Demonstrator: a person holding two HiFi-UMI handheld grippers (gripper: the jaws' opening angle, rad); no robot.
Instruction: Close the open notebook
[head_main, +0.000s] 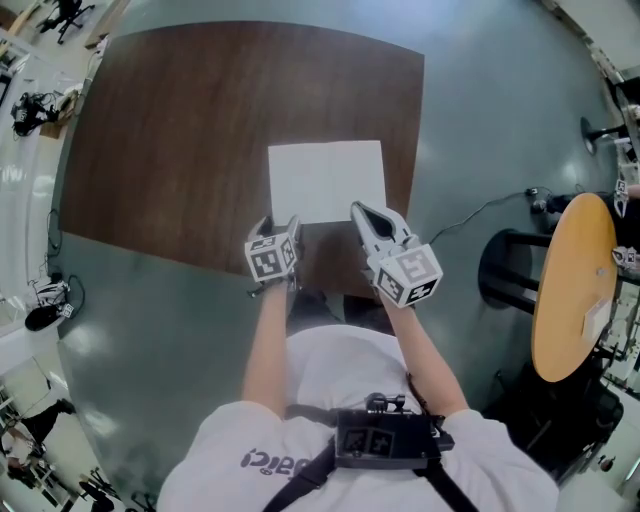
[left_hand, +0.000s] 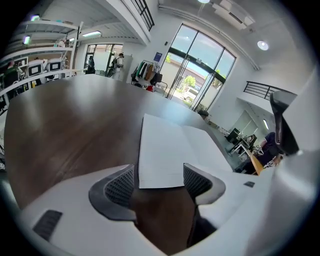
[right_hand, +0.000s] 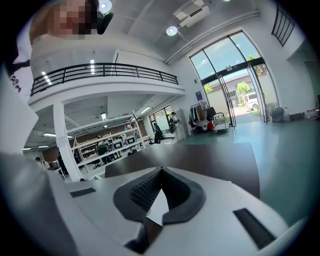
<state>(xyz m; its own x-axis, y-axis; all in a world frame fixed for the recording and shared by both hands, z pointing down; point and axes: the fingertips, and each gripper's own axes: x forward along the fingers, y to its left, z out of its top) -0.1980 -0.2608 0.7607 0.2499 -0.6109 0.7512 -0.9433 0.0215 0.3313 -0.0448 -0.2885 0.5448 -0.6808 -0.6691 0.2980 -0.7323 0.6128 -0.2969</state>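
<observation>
The open notebook (head_main: 326, 180) lies flat, its white blank pages up, on the dark brown table (head_main: 180, 150) near the table's front edge. My left gripper (head_main: 282, 226) stands at the notebook's near left corner. In the left gripper view its jaws are open (left_hand: 160, 181) and the near edge of the left page (left_hand: 167, 150) lies between the pads without touching them. My right gripper (head_main: 362, 214) hovers at the near right corner with its jaws shut (right_hand: 161, 172) and nothing held. A patch of white page (right_hand: 159, 209) shows below its jaws.
A round light wooden table (head_main: 575, 285) and a black stool (head_main: 508, 270) stand to the right on the grey-green floor. A cable (head_main: 480, 210) runs across the floor beside the brown table's right edge. Shelving and desks line the room's far left.
</observation>
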